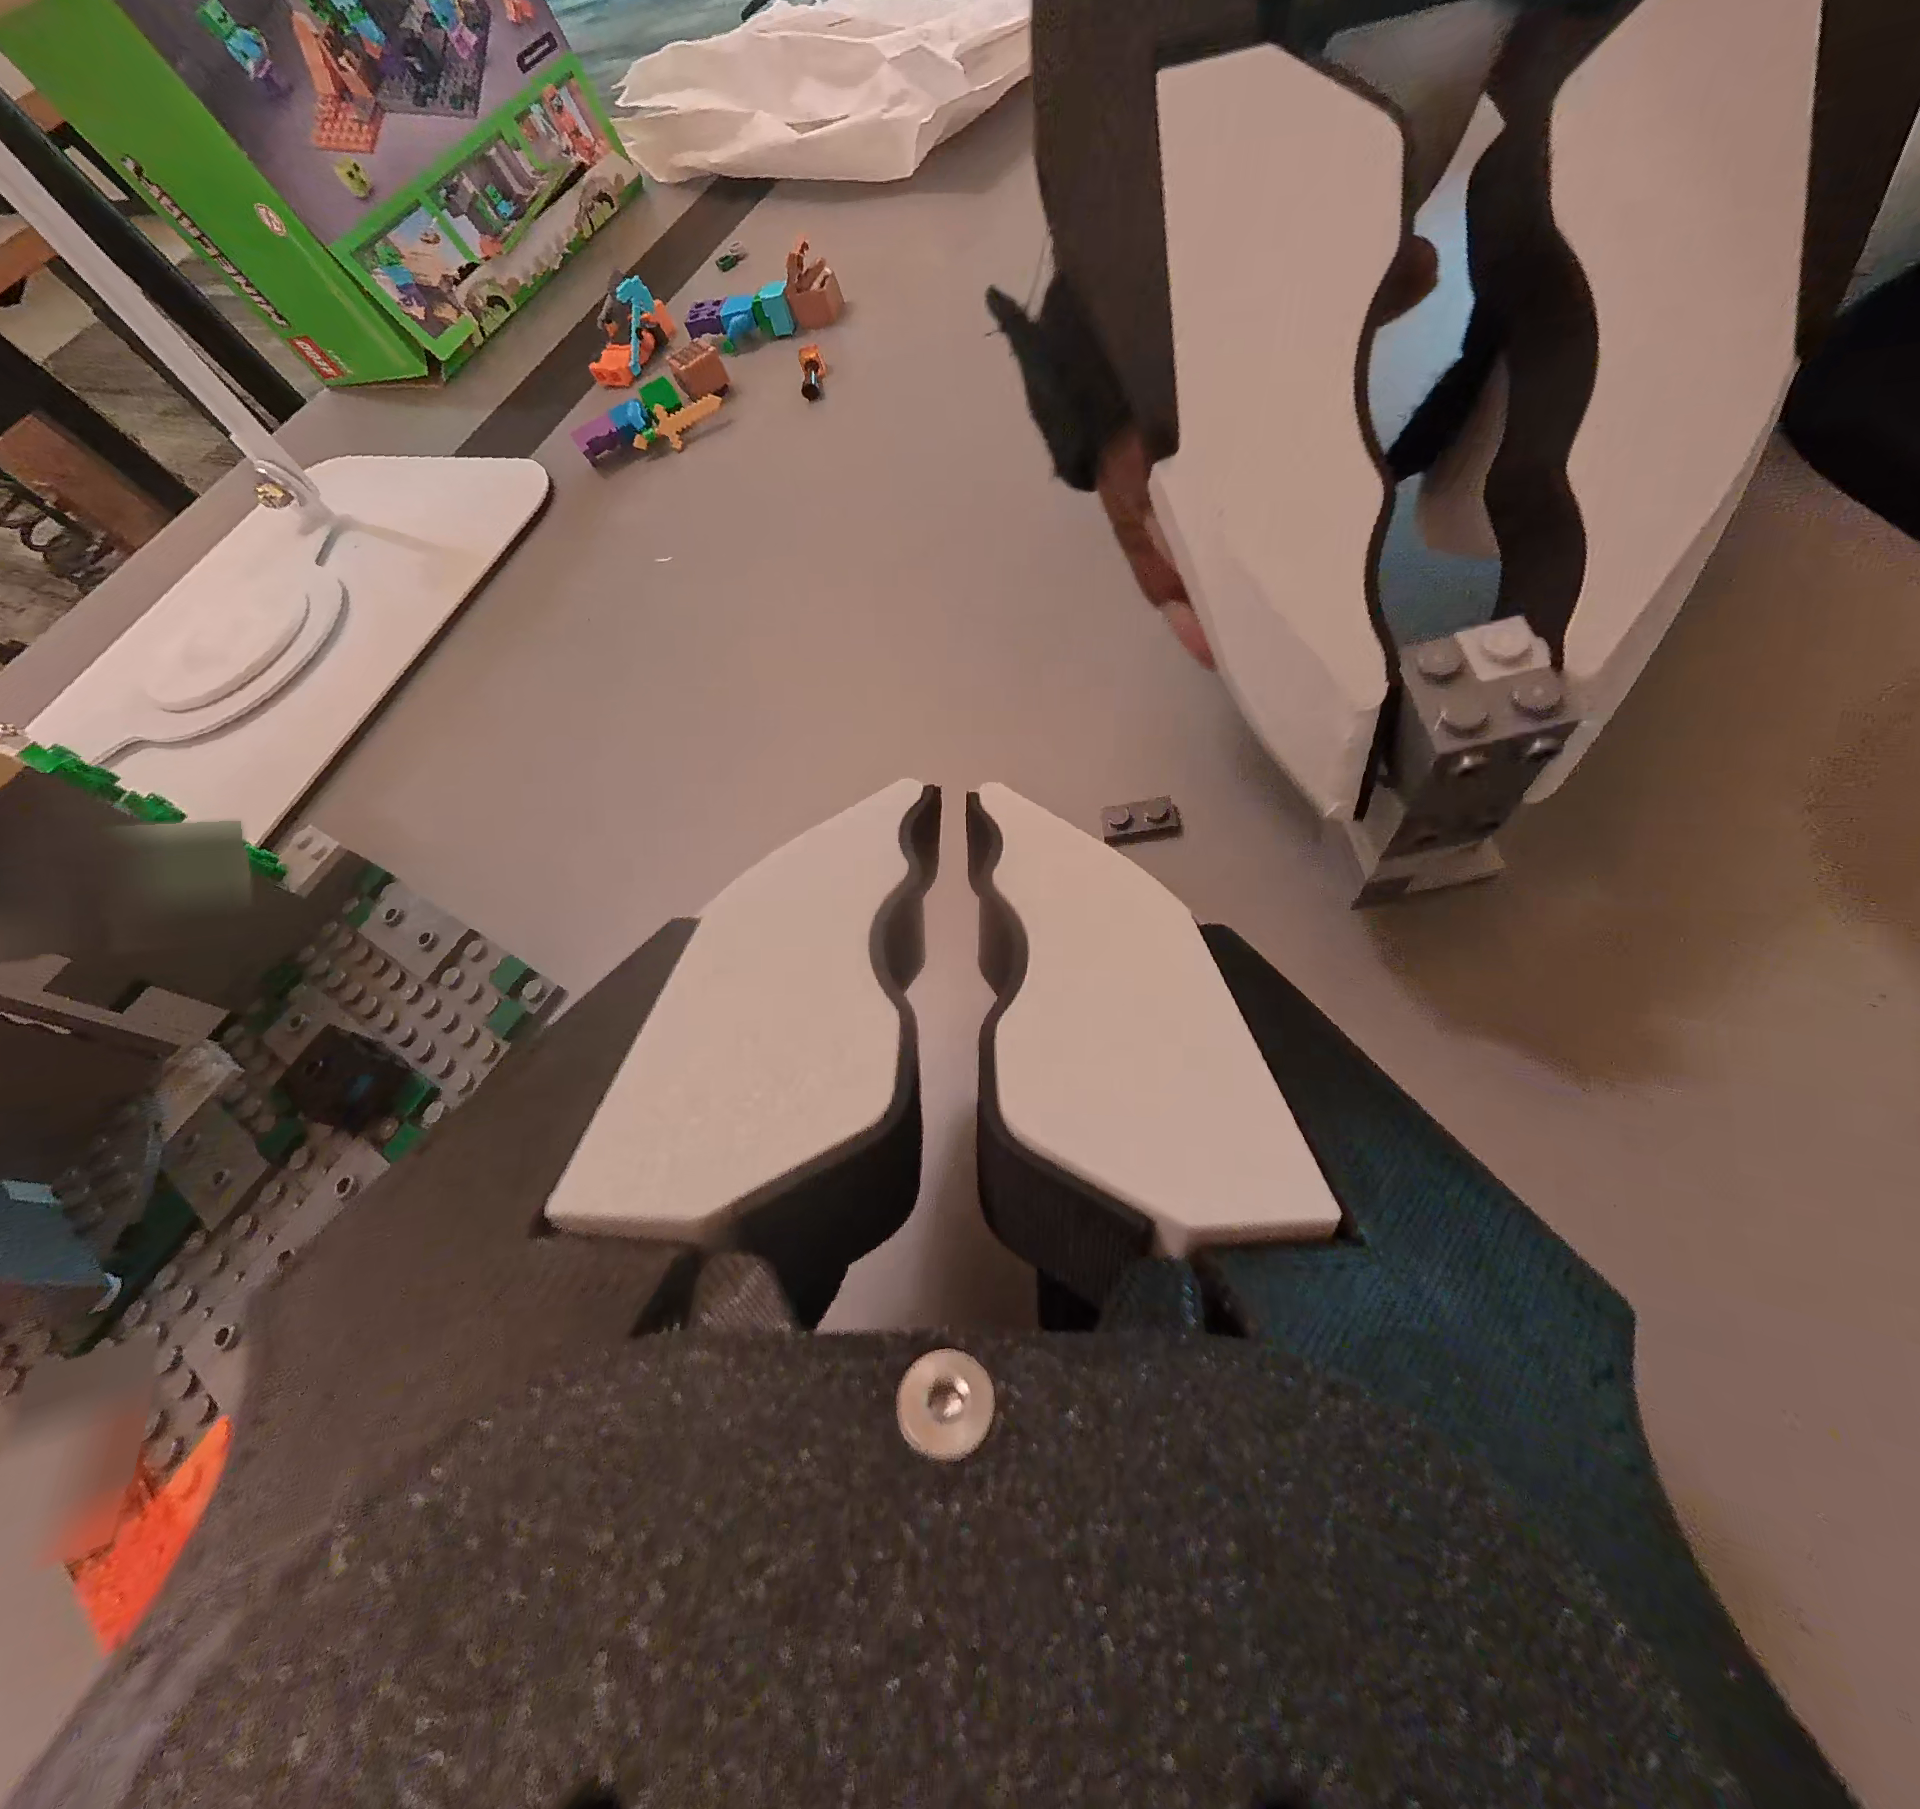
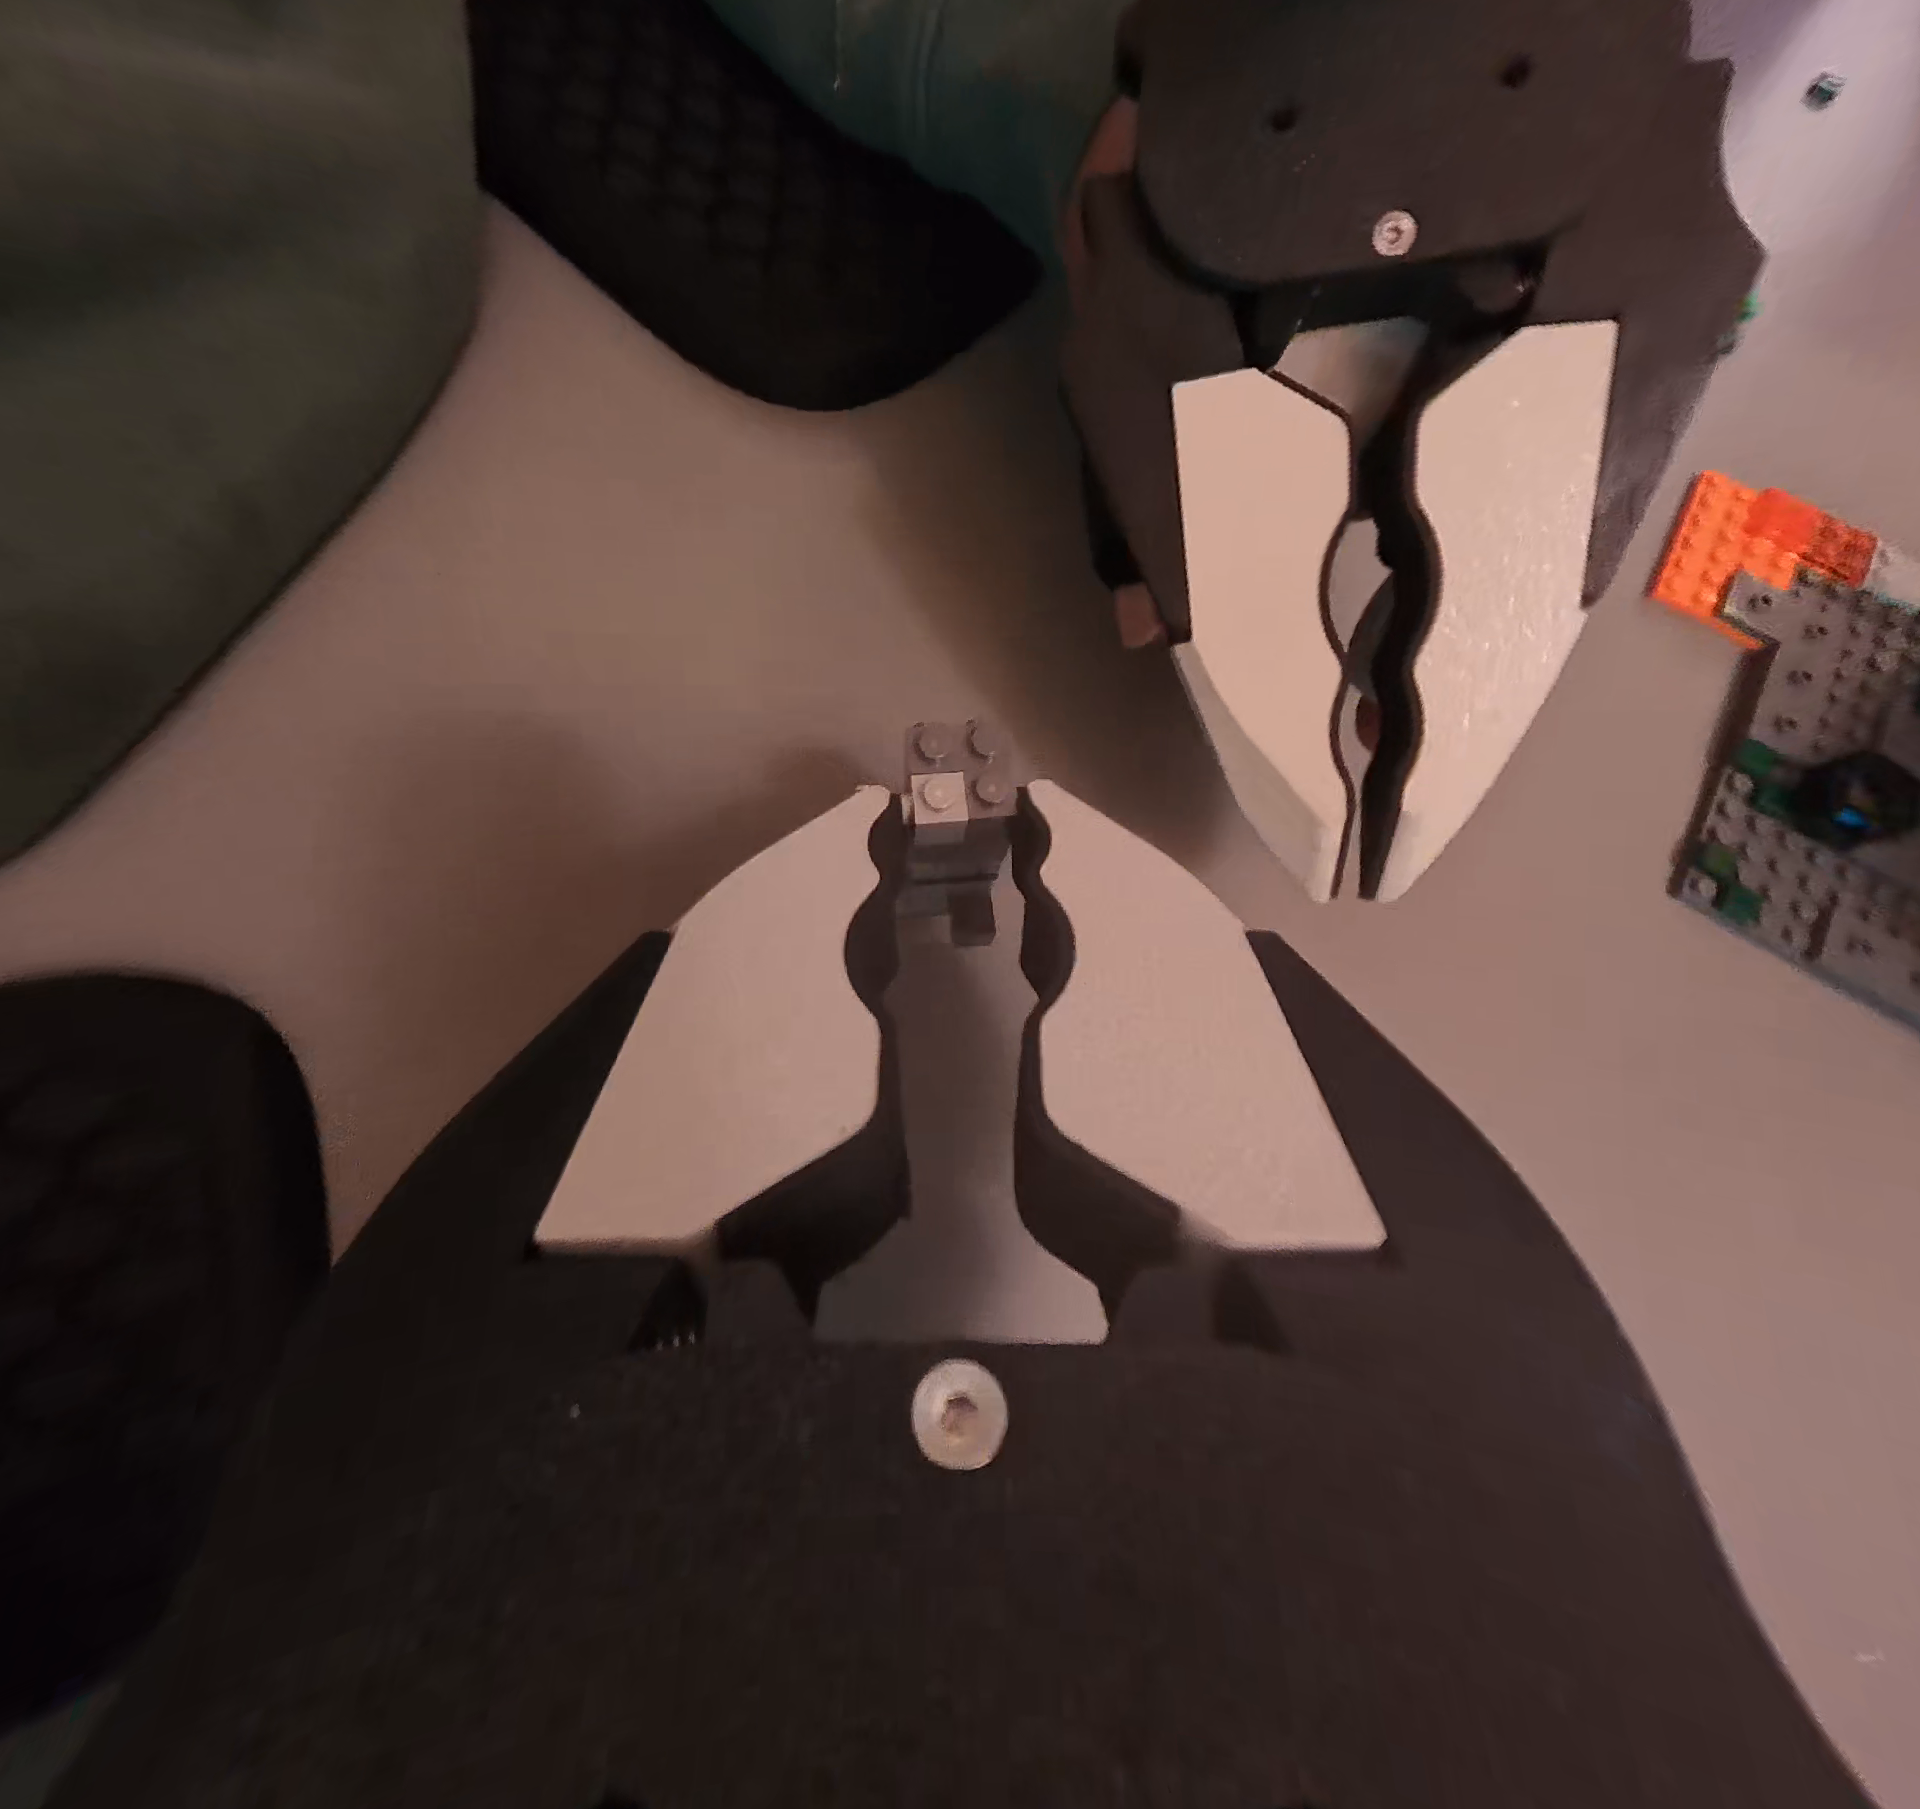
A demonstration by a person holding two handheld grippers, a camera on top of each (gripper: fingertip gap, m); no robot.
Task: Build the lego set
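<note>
The right hand-held gripper point(image 2: 954, 803) pinches a small grey brick stack point(image 2: 954, 824) between its fingertips, studs facing up; seen from the left wrist view, the stack point(image 1: 1475, 751) is upright, its base on or just above the grey surface point(image 1: 831, 637). The left hand-held gripper point(image 1: 954, 803) hangs above the surface with its fingers nearly pressed together, only a thin slit between the tips, and nothing in them. A small flat grey plate point(image 1: 1143, 817) lies on the surface just beyond its tips, between the two grippers. At the left edge sits the partly built grey and green model point(image 1: 343, 1032) with an orange corner point(image 2: 1756, 554). Farther back lie loose colourful pieces point(image 1: 707, 357), the green set box point(image 1: 312, 128), a crumpled white paper bag point(image 1: 831, 97) and a white lamp base point(image 1: 281, 606).
</note>
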